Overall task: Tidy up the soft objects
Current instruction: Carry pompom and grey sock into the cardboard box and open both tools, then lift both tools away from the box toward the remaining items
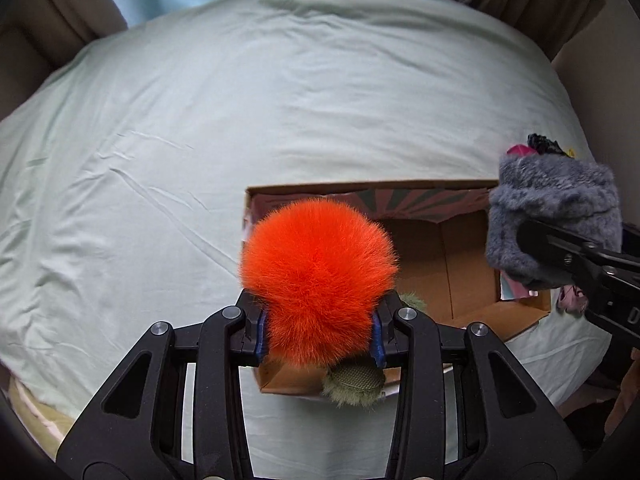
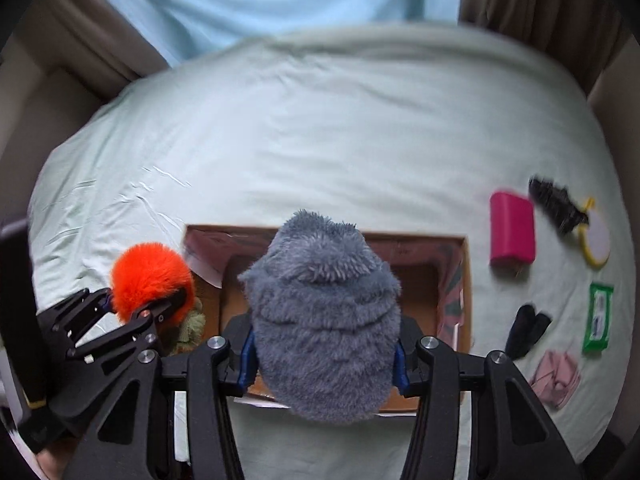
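My left gripper [image 1: 318, 332] is shut on an orange fluffy pom-pom [image 1: 316, 272] and holds it over the left end of an open cardboard box [image 1: 440, 256] on the bed. A green furry piece [image 1: 354, 384] hangs beneath the pom-pom. My right gripper [image 2: 322, 354] is shut on a grey furry soft object [image 2: 324, 320] over the box [image 2: 456, 280]. The right gripper and grey object also show in the left wrist view [image 1: 552, 220]. The pom-pom shows in the right wrist view [image 2: 150, 276].
The box sits on a pale green bedsheet [image 1: 200, 128]. Right of the box lie a pink block [image 2: 513, 229], a black fuzzy item [image 2: 556, 204], a yellow-rimmed mirror [image 2: 597, 240], a green wipes pack [image 2: 598, 318], a black item [image 2: 526, 330] and a pink pouch [image 2: 556, 378].
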`<action>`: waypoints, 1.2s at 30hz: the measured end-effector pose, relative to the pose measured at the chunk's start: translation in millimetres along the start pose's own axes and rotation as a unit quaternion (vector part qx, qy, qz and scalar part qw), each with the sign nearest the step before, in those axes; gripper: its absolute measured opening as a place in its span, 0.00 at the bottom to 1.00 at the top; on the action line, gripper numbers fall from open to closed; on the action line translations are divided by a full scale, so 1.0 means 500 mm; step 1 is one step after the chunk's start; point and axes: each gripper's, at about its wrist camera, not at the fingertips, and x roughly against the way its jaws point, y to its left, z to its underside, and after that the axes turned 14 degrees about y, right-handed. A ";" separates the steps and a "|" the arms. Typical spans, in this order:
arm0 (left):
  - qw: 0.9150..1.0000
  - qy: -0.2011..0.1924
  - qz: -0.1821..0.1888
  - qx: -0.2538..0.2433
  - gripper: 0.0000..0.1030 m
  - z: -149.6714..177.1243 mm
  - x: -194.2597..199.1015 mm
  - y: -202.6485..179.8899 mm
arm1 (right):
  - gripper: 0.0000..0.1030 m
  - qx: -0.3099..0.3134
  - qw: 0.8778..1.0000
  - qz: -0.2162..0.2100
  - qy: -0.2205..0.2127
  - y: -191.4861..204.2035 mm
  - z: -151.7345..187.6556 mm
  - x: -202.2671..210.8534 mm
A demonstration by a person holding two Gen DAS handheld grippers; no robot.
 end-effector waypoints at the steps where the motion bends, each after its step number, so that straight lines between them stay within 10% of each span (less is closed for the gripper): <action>1: 1.000 0.009 0.003 -0.001 0.32 -0.007 -0.015 -0.001 | 0.46 -0.010 1.000 -0.001 0.014 -0.003 -0.008 -0.013; 14: 0.995 0.100 0.002 -0.014 0.35 -0.080 -0.162 -0.030 | 0.47 -0.084 0.987 -0.028 0.131 -0.042 -0.082 -0.170; 16: 0.994 0.105 0.006 -0.024 0.67 -0.085 -0.170 -0.038 | 0.53 -0.086 0.987 -0.031 0.130 -0.044 -0.083 -0.174; 17: 0.994 0.100 0.012 -0.033 1.00 -0.086 -0.169 -0.044 | 0.62 -0.083 0.988 -0.025 0.126 -0.043 -0.082 -0.174; 20: 0.994 0.091 -0.002 -0.063 1.00 -0.082 -0.158 -0.067 | 0.99 -0.073 0.990 -0.023 0.118 -0.046 -0.085 -0.174; 36: 0.997 0.067 -0.007 -0.046 1.00 -0.044 -0.094 -0.051 | 0.99 -0.069 0.997 -0.024 0.039 -0.048 -0.046 -0.083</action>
